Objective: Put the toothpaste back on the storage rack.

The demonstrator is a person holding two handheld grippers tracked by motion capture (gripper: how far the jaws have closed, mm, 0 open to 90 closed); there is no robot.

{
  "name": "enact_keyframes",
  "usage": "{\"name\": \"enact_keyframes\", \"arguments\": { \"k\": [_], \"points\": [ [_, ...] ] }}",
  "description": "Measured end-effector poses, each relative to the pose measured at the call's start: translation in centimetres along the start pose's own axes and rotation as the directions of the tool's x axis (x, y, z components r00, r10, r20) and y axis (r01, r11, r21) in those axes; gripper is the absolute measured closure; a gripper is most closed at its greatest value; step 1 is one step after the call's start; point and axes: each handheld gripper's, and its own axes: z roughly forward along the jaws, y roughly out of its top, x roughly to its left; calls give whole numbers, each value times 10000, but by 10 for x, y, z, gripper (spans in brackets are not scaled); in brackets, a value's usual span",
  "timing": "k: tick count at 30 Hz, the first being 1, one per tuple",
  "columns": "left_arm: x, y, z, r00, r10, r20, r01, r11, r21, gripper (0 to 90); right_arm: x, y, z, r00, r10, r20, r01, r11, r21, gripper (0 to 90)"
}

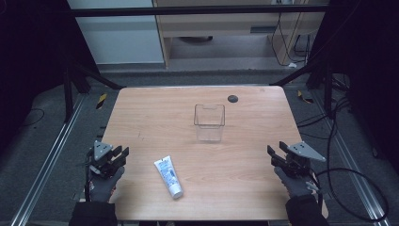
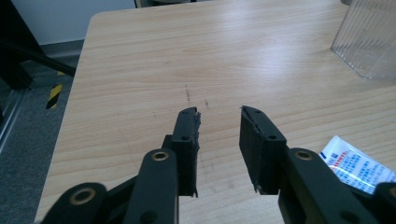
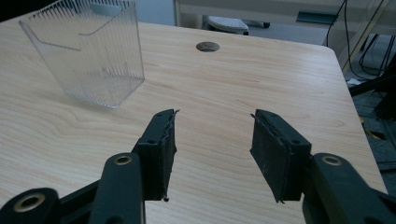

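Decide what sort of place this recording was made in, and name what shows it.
Probably a lab or office workspace set up for recording: a wooden table inside a dark metal frame, cables trailing over grey carpet, and office furniture behind.

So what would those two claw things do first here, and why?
Probably the left tool should ease toward the white tube. The tube lies flat on the table just beside that tool, whose jaws stand apart with nothing between them, and the clear box waits empty farther back.
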Motion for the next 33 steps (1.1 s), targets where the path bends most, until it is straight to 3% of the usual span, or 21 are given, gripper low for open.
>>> {"name": "enact_keyframes", "arguments": {
  "k": [8, 15, 16, 18, 19, 21, 23, 25, 26, 29, 33],
  "points": [
    [-6, -3, -3, 9998, -7, 220, 0, 9994, 332, 796, 0, -5, -5, 10000, 18, 13, -18, 9999, 150, 498],
    [-18, -8, -4, 9963, 260, 825, -327, 9962, 811, 860, 7, -6, -5, 9998, -173, -35, 173, 9995, 275, 491],
    [-22, -9, -4, 9929, 357, 1131, -459, 9950, 887, 868, 8, -6, -6, 9999, -173, -12, 173, 9996, 212, 490],
    [-24, -9, -4, 9908, 388, 1296, -513, 9943, 940, 875, 9, -6, -6, 9999, -145, -56, 146, 9996, 238, 488],
    [-29, -10, -3, 9860, 528, 1580, -694, 9924, 1016, 889, 9, -7, -5, 9999, -168, 6, 167, 9996, 205, 486],
    [-31, -10, -3, 9836, 600, 1698, -789, 9911, 1069, 890, 9, -7, -5, 9999, -139, 15, 139, 9997, 224, 483],
    [-38, -12, -3, 9747, 760, 2102, -1032, 9872, 1213, 892, 9, -8, -4, 9999, -139, 35, 138, 9995, 284, 475],
    [-41, -12, -2, 9714, 846, 2217, -1145, 9854, 1256, 893, 8, -9, -3, 9999, -132, -20, 132, 9994, 308, 469],
    [-45, -14, -1, 9667, 987, 2360, -1344, 9809, 1403, 894, 9, -10, -3, 10000, -59, -74, 62, 9992, 386, 465],
    [-52, -18, 4, 9603, 1066, 2578, -1543, 9728, 1725, 895, 10, -11, -1, 9997, -203, -110, 208, 9986, 477, 459],
    [-59, -21, 10, 9574, 1171, 2639, -1744, 9630, 2053, 895, 11, -11, 0, 9996, -239, -167, 247, 9986, 471, 455]
  ]
}}
